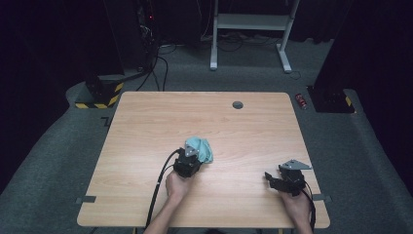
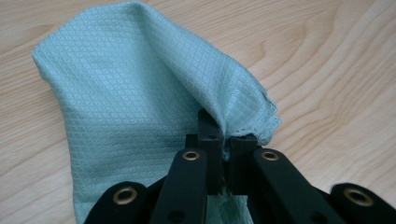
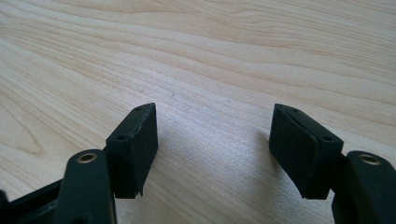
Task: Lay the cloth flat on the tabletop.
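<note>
A pale wooden desk (image 1: 146,126) stands on grey carpet in a dark room, and you work from its near edge with a pair of tongs in each hand. Nearest you, at the right, your right tongs (image 1: 271,178) rest low over bare wood close to the desk's near right corner; in the right gripper view their pads (image 3: 140,144) stand wide apart with nothing but wood grain between them. A little further in, near the middle of the desk, your left tongs (image 1: 191,157) are clamped on the near edge of a light green cloth (image 1: 200,148). The left gripper view shows the two jaws pressed together on a pinched fold of that cloth (image 2: 140,102), its waffle weave bunched up and spread away over the desk. Beyond it, a round grey cable grommet (image 1: 237,105) sits by the far edge. A white frame (image 1: 251,22) stands on the carpet behind.
</note>
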`<action>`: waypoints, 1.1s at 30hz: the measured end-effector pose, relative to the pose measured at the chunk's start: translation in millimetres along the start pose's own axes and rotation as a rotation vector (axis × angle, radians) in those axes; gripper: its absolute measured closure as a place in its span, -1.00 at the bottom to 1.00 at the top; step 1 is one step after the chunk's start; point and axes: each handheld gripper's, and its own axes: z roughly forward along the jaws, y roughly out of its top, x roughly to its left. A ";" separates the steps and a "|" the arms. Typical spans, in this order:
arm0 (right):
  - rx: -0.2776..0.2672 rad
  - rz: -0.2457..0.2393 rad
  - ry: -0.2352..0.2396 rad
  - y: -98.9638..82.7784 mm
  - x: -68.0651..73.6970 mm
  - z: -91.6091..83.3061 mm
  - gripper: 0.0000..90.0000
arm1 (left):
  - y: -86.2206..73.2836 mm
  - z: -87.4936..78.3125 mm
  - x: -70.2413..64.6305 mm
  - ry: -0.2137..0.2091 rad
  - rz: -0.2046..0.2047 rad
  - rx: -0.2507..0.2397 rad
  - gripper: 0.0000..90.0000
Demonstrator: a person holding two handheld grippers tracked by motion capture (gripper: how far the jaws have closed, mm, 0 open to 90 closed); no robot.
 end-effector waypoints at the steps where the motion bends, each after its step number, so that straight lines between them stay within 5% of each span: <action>1: 0.000 0.000 0.000 0.0 0.0 0.0 -0.27 | 0.8 0.9 -3.0 -0.010 -0.003 -0.002 0.93; 24: 0.000 0.001 -0.001 0.2 0.2 0.1 -0.27 | 28.5 32.9 -73.9 -0.175 0.068 0.034 0.92; 30: 0.000 0.002 0.001 0.7 0.8 0.5 -0.25 | 29.0 29.2 -74.0 -0.181 0.082 0.047 0.49; 33: -0.010 -0.009 0.013 0.9 3.0 0.0 0.05 | 30.8 22.4 -74.3 -0.175 0.095 0.024 0.36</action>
